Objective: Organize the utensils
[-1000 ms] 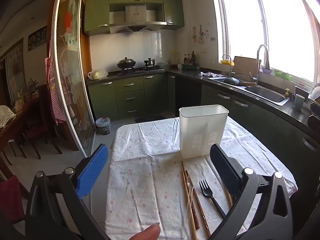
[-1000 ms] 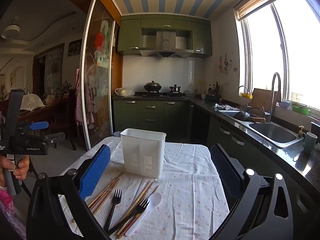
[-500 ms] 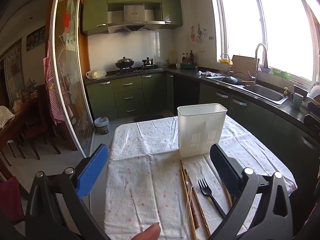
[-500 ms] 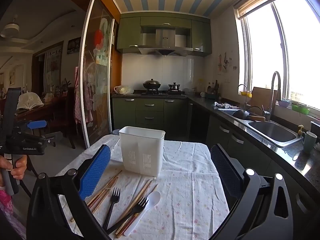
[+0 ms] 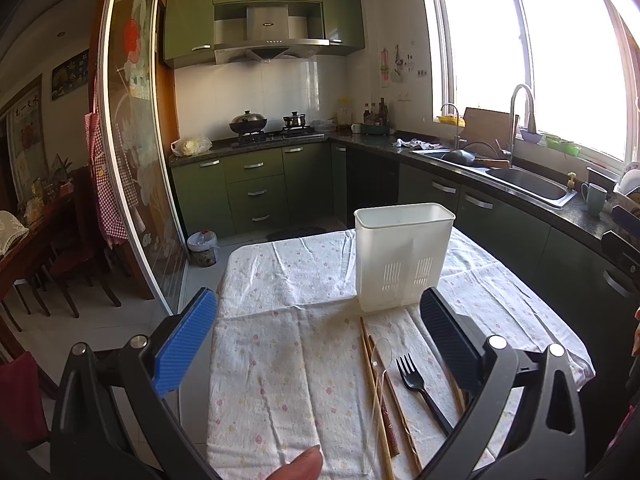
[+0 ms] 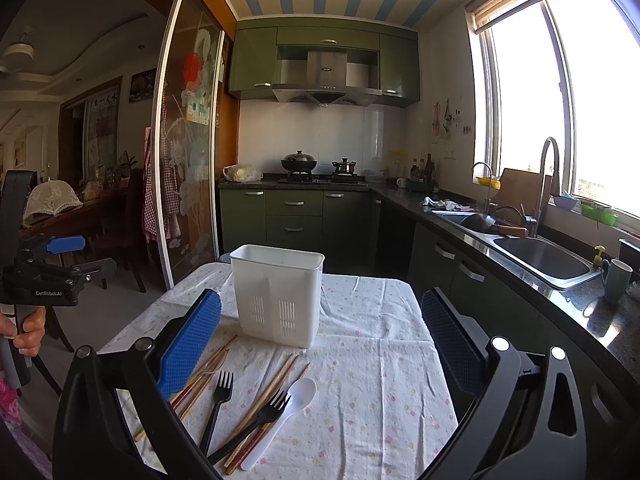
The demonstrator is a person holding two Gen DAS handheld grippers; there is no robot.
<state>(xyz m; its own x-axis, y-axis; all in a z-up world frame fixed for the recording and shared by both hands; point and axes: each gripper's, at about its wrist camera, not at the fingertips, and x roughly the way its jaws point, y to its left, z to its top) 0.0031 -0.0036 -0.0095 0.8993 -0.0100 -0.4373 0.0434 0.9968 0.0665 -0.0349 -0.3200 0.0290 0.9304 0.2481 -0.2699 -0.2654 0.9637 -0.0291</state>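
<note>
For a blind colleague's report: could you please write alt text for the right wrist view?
An open right gripper hovers over a cloth-covered table with a white utensil holder; two black forks, chopsticks and a white spoon lie loose before it. Behind is a green kitchen.

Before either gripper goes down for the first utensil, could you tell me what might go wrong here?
The black forks, white spoon and chopsticks lie overlapped, so closing on one may drag or flick others. The white caddy stands empty and unheld; a utensil dropped against its rim could tip it. The tablecloth is wrinkled and may bunch under the right gripper, which is open.
</note>
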